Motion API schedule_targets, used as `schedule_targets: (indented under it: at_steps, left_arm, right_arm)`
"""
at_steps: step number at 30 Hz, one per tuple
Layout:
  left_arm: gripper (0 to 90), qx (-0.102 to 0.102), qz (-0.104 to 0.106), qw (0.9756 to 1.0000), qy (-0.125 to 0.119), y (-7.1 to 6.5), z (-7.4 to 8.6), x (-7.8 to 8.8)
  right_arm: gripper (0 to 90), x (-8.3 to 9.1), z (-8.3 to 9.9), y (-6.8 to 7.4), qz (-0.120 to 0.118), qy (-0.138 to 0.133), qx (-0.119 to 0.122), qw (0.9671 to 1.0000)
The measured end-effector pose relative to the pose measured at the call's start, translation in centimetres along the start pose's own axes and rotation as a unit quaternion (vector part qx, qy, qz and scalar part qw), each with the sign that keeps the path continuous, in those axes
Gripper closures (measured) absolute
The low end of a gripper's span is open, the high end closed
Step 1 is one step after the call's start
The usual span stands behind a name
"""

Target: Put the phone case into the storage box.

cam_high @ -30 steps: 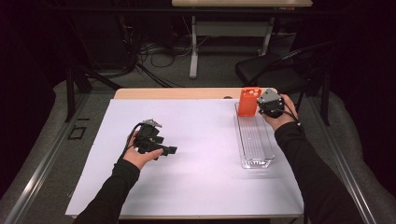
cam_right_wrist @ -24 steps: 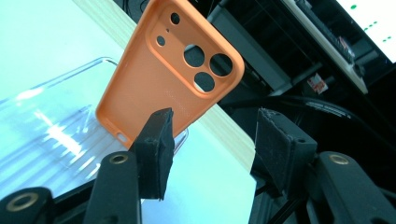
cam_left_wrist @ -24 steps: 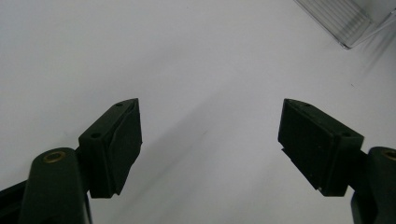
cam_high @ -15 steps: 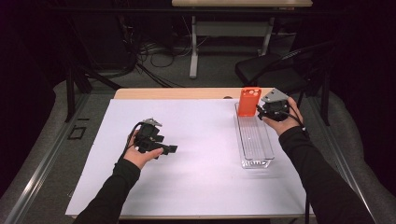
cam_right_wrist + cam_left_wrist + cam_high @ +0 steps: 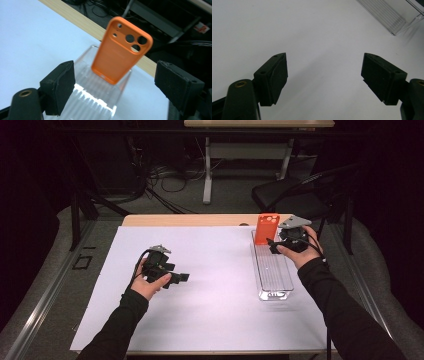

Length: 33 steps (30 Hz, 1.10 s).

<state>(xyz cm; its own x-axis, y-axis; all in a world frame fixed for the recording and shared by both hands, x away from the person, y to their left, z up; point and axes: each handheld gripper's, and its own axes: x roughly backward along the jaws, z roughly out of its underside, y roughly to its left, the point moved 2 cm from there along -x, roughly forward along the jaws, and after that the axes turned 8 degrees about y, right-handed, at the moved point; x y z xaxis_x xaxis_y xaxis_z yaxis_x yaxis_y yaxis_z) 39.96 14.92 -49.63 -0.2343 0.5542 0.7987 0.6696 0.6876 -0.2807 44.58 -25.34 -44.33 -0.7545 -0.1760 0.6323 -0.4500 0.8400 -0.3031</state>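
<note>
1. An orange phone case (image 5: 266, 228) is standing upright at the far end of a clear plastic tray (image 5: 272, 275), leaning against the tray's end wall, with its camera cut-outs at the top.
2. The tray is lying lengthwise near the right edge of the desk (image 5: 210, 320), its far end close to the desk's far right corner.
3. The right gripper (image 5: 272, 245) is hovering just beside the case, on its right, over the far end of the tray.
4. Its jaws have just been opening; in the right gripper view they are standing wide apart (image 5: 115, 85), released, with the case (image 5: 122, 55) beyond the pads and touching neither.
5. The ribbed floor of the tray (image 5: 100, 100) is showing between those jaws.
6. The left gripper (image 5: 184, 277) is resting low over the white sheet in the left half of the desk, well apart from the tray.
7. Its jaws are gaping with nothing between them (image 5: 324, 75), and a corner of the tray (image 5: 394, 15) is lying farther off.
</note>
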Motion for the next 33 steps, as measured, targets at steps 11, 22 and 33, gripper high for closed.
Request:
schedule_targets:
  at_steps: [11,22,33]
  left_arm:
    - [18.3,-0.008,0.008,0.9999,-0.006,-0.1,0.0,0.3]
    - [16.2,-0.013,0.002,0.9996,-0.025,-0.5,0.2,1.3]
    - [15.4,-0.025,0.002,0.9991,-0.034,-1.1,0.8,2.2]
  right_arm:
    - [14.2,1.5,-0.5,2.0,-0.069,-0.001,-0.026,0.9973]
    - [3.1,2.5,-0.4,4.2,-0.118,-0.004,-0.041,0.9921]
    - [0.0,3.6,0.3,5.5,-0.144,-0.01,-0.041,0.9887]
